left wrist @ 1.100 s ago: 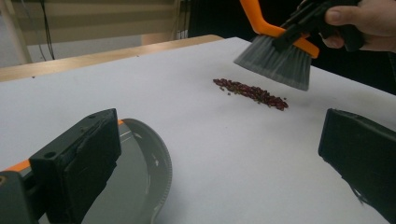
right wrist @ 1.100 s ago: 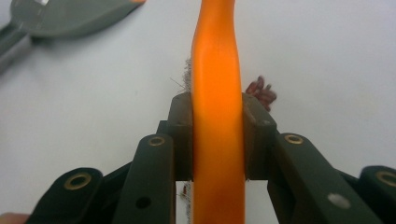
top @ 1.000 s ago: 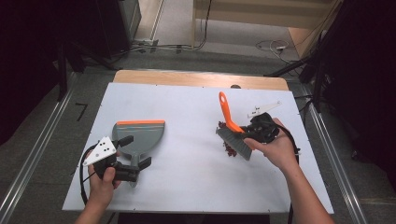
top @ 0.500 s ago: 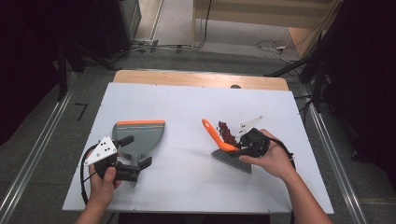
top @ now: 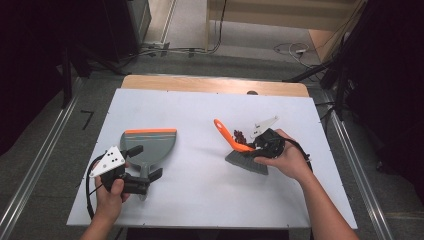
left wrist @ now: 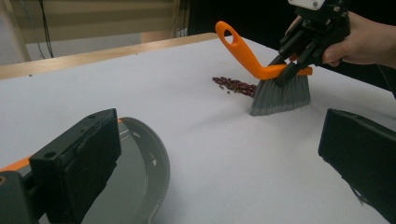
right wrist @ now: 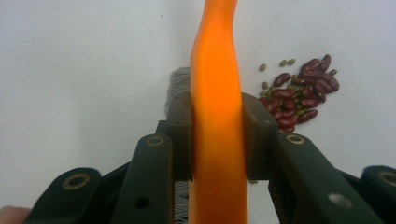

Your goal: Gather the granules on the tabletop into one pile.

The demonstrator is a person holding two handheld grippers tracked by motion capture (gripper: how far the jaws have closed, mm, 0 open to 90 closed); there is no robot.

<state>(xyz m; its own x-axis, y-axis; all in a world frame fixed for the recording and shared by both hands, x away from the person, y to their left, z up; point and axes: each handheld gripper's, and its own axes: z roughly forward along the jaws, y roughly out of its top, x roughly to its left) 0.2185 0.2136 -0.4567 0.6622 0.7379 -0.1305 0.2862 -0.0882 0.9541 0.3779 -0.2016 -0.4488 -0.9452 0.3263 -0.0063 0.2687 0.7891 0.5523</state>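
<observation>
A brush with an orange handle [top: 227, 136] and grey bristles [top: 247, 163] is held at the table's right of centre, its bristles touching the white top. My right gripper [top: 257, 147] is shut on the handle [right wrist: 217, 116]. A small pile of red and green beans [top: 240, 135] [right wrist: 299, 93] lies just behind the bristles [left wrist: 280, 95]. At the front left lies a grey dustpan [top: 150, 145] with an orange lip. My left gripper [top: 146, 161] stands at the dustpan's handle with its jaws wide apart [left wrist: 219, 154]. The dustpan's rounded rim [left wrist: 156, 163] sits beside one jaw.
The white tabletop [top: 200, 200] has bare room between dustpan and brush. A wooden strip [top: 210, 85] runs along the far edge. Metal rails [top: 30, 190] flank the table on the floor, and cables [top: 190, 50] lie behind it.
My right gripper has come down and toward the front left with the brush, whose handle now tilts left, bristles set on the table by the beans. The left gripper has stayed put.
</observation>
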